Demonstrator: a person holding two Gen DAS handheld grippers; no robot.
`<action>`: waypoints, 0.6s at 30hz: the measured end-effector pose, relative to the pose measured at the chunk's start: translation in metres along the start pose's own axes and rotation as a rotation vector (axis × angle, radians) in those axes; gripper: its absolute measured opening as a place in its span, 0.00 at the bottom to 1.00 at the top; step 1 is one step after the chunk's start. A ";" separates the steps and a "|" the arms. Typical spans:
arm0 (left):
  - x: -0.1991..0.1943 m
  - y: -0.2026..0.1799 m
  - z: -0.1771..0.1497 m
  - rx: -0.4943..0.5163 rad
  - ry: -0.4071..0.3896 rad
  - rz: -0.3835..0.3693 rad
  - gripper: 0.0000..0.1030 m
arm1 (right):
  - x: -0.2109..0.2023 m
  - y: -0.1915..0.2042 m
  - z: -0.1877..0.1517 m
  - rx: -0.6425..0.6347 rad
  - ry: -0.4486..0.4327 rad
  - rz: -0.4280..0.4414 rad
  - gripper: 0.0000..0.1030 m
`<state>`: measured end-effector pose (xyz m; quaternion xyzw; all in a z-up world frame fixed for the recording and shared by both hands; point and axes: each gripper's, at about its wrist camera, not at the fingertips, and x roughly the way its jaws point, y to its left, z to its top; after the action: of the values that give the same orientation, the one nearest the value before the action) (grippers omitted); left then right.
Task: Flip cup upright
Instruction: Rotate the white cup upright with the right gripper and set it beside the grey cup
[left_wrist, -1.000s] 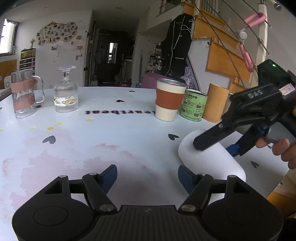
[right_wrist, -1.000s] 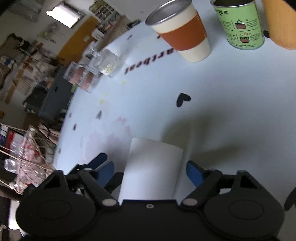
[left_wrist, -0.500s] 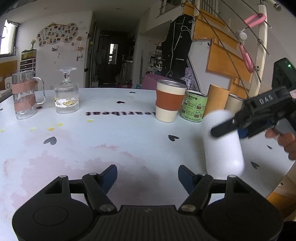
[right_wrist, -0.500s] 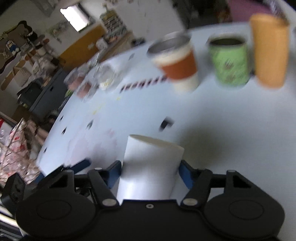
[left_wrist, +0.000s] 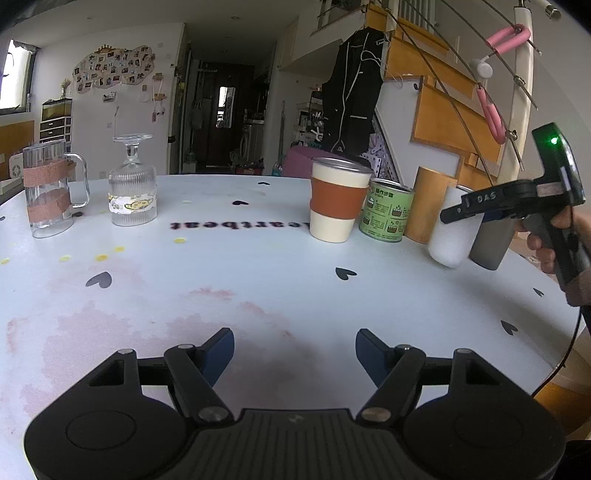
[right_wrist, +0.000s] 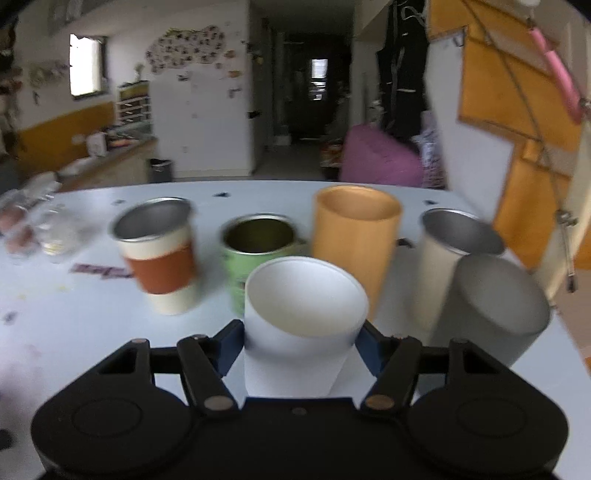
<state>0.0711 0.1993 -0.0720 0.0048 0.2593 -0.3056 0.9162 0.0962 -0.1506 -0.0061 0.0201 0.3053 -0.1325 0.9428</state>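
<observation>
The white cup (right_wrist: 301, 325) stands nearly upright, mouth up, held between the blue pads of my right gripper (right_wrist: 301, 343), which is shut on it. In the left wrist view the white cup (left_wrist: 452, 229) is at the table's right side, by the row of cups, with the right gripper (left_wrist: 476, 208) around its upper part; whether its base touches the table I cannot tell. My left gripper (left_wrist: 294, 350) is open and empty, low over the near middle of the table (left_wrist: 221, 288).
Behind the white cup stand an orange-banded cup (left_wrist: 338, 201), a green tin (left_wrist: 388, 210), an orange tumbler (left_wrist: 424, 205) and a grey cup (left_wrist: 491, 245); a steel cup (right_wrist: 448, 258) too. A glass mug (left_wrist: 50, 194) and an inverted goblet (left_wrist: 132, 186) stand far left.
The right gripper closed on the lying white cup, lifted and turned it mouth up, and carried it away to the right, next to the row of cups. The left gripper stayed still.
</observation>
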 end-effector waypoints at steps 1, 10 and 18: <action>0.000 0.000 0.000 0.001 0.000 0.000 0.71 | 0.003 -0.002 0.000 -0.009 -0.002 -0.024 0.65; 0.000 0.000 0.000 0.001 0.001 -0.001 0.71 | 0.011 -0.011 -0.009 -0.049 -0.035 -0.106 0.65; 0.000 -0.003 0.003 0.011 -0.007 0.006 0.71 | 0.006 0.002 -0.013 -0.083 -0.056 -0.131 0.89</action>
<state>0.0704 0.1963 -0.0688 0.0097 0.2546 -0.3041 0.9179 0.0939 -0.1488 -0.0199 -0.0430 0.2848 -0.1818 0.9402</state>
